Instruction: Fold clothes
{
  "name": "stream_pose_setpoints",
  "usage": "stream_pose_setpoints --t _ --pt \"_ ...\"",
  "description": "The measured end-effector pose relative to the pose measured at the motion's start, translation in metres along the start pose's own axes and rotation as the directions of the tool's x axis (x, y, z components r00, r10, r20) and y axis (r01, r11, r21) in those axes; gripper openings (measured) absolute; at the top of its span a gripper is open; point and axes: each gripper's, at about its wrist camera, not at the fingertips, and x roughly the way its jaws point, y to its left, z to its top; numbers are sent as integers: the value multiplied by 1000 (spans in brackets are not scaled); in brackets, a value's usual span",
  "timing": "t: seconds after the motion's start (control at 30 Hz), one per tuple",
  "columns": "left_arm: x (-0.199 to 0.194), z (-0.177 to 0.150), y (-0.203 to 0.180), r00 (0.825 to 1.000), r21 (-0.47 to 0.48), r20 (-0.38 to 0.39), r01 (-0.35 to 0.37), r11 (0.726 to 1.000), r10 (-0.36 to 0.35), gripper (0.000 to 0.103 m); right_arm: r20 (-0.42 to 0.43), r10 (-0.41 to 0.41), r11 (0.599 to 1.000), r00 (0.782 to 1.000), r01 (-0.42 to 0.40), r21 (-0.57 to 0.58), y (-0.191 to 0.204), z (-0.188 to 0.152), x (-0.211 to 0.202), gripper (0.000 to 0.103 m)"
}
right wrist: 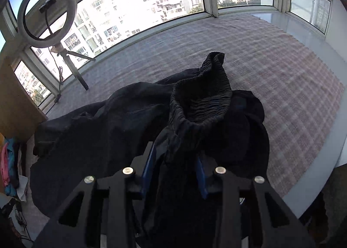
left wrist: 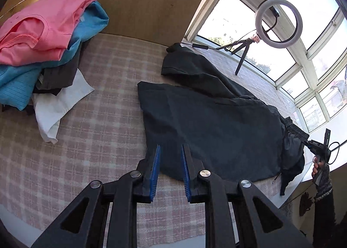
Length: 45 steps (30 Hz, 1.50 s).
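A pair of black trousers [left wrist: 208, 122] lies spread across the pink checked cloth [left wrist: 104, 118] that covers the table, the two legs stretching toward the wooden panel and the elastic waistband [right wrist: 201, 94] at the window end. The right gripper [right wrist: 176, 161] has its blue-padded fingers closed on the bunched fabric just below the waistband, lifting that end a little off the cloth; I take it the grip sits there so the waist can be carried over the legs for a fold. The left gripper [left wrist: 171, 157] hovers over the near hem of one leg with its fingers parted a narrow way and nothing between them, probably ready to pin or pinch that edge so the trousers do not slide. Off to the side sits a pile of clothes, a pink T-shirt [left wrist: 41, 29] on top of blue, dark and white pieces. A ring light [left wrist: 278, 22] on a small tripod stands by the window [right wrist: 141, 9].
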Motion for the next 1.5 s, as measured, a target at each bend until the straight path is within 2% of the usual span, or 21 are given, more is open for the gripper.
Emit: stream_pose_setpoints --t 0.1,0.2,0.33,0.37,0.43,0.5,0.53,0.57,0.67,0.77,0.8,0.83,0.93,0.97,1.03,1.13,1.2,1.23,1.3,1.4,1.5 --pt "7 -1 4 1000 2 -10 -11 1000 11 19 44 8 1000 999 -8 -2 0 -1 -21 9" --pt "19 1 7 999 18 -20 -48 999 49 22 148 -12 997 989 0 79 -31 5 -65 9" --pt "50 5 5 996 37 -59 -64 997 66 22 241 -184 965 953 129 227 -95 9 -103 9" --pt "59 5 2 995 47 -74 -68 997 71 22 231 -214 956 949 155 251 -110 11 -104 9" --pt "72 5 -4 994 38 -98 -38 999 42 22 141 -236 947 961 196 253 -126 14 -92 10" --pt "82 5 -12 993 63 -101 -49 997 55 22 61 -279 937 958 257 237 -130 11 -86 14" --pt "86 6 -15 993 75 -96 -68 995 75 22 70 -296 934 953 274 228 -126 6 -92 15" --pt "92 7 -15 992 49 -110 -48 998 53 22 96 -310 933 946 283 221 -119 -1 -102 16" --pt "113 13 -23 988 9 -153 1 1000 1 27 174 -264 959 949 240 149 -81 -16 -130 18" --pt "132 17 -39 987 81 -154 -36 996 48 28 215 -151 989 965 147 35 -27 -22 -142 23" --pt "134 19 -42 989 83 -144 -32 996 44 23 220 -105 994 970 111 -11 -7 -24 -142 23" --pt "134 21 -43 990 63 -144 1 998 9 5 220 -65 995 973 79 -59 13 -25 -141 23" --pt "115 29 -55 989 -2 -100 108 994 -108 1 219 27 982 975 14 -186 71 -29 -137 23" --pt "111 35 -68 978 -13 -86 192 981 -192 1 215 63 975 975 -14 -221 88 -29 -135 23" --pt "108 46 -105 928 1 -90 363 932 -361 3 201 128 960 971 -70 -272 116 -28 -128 23" --pt "114 46 -162 884 102 -215 444 890 -416 9 126 193 925 973 -138 -354 156 -26 -101 23" --pt "100 36 -161 914 178 -186 393 902 -362 13 60 223 896 973 -180 -405 185 -26 -78 23" --pt "92 31 -160 929 215 -165 363 907 -332 19 19 245 876 969 -213 -433 200 -26 -65 23" --pt "87 27 -135 961 198 -121 270 942 -250 31 -61 273 829 960 -267 -491 237 -31 -39 23" --pt "104 20 -96 982 111 -119 158 981 -145 34 -166 295 744 941 -335 -578 295 -42 -1 26" --pt "123 13 -78 990 78 -113 89 993 -79 30 -260 302 658 917 -398 -640 350 -57 29 32"
